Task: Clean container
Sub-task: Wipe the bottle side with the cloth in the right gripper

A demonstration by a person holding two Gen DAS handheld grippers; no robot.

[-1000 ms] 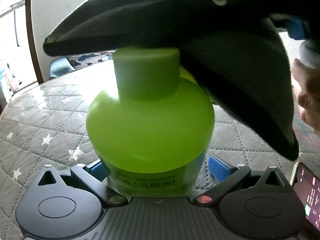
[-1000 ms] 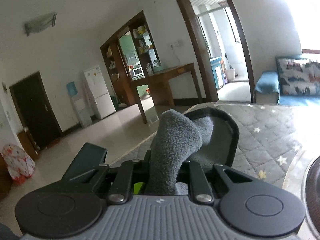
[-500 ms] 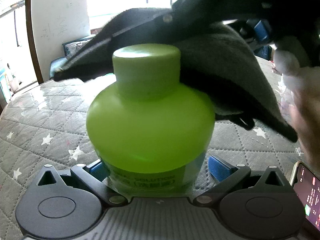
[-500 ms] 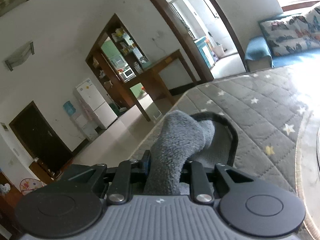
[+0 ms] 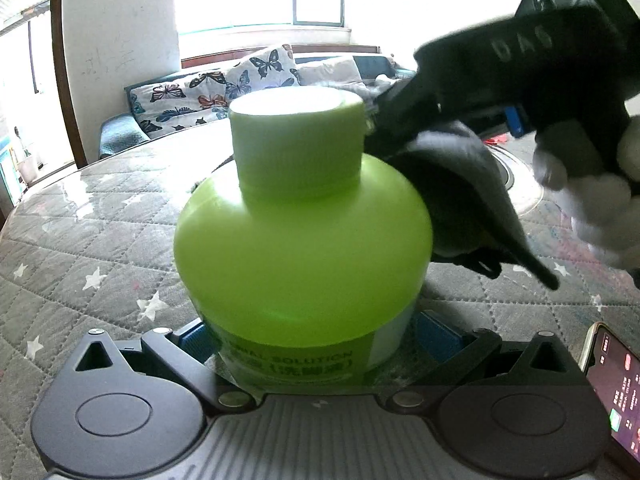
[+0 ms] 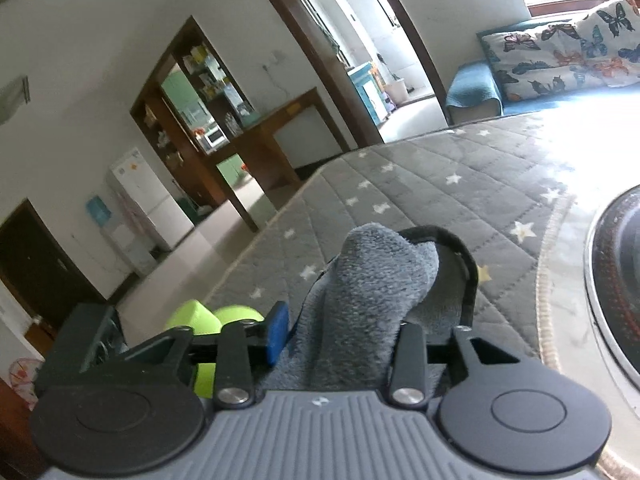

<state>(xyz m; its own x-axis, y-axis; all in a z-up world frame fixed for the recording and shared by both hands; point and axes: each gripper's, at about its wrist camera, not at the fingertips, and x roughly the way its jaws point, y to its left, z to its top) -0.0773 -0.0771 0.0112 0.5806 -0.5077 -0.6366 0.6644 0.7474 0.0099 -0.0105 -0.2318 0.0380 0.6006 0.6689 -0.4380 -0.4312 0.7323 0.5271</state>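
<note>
Left wrist view: left gripper (image 5: 310, 332) clamped on the lower body of a lime-green bottle (image 5: 304, 232), upright, cap (image 5: 298, 140) on, held over a grey star-quilted table cover (image 5: 80, 240). The right gripper's body comes in from upper right, with a dark grey cloth (image 5: 460, 196) hanging from it and lying against the bottle's right shoulder, just beside the cap. A gloved hand (image 5: 592, 204) grips that tool. Phone (image 5: 616, 396) at the lower right edge, screen lit.

Right wrist view: right gripper (image 6: 340, 340) pinched shut on the grey fleece cloth (image 6: 368, 300), which bunches up between the fingers. A bit of the green bottle (image 6: 208, 320) shows low left, beside the tool. Round dark rim (image 6: 612, 280) at far right, can't tell what.

Step, as judged: wiping the bottle's outside, cloth at the shoulder and neck. Next calls for keeping the bottle steady and dragging the cloth around the faces it isn't covering; how much is already wiped can't be told.
</note>
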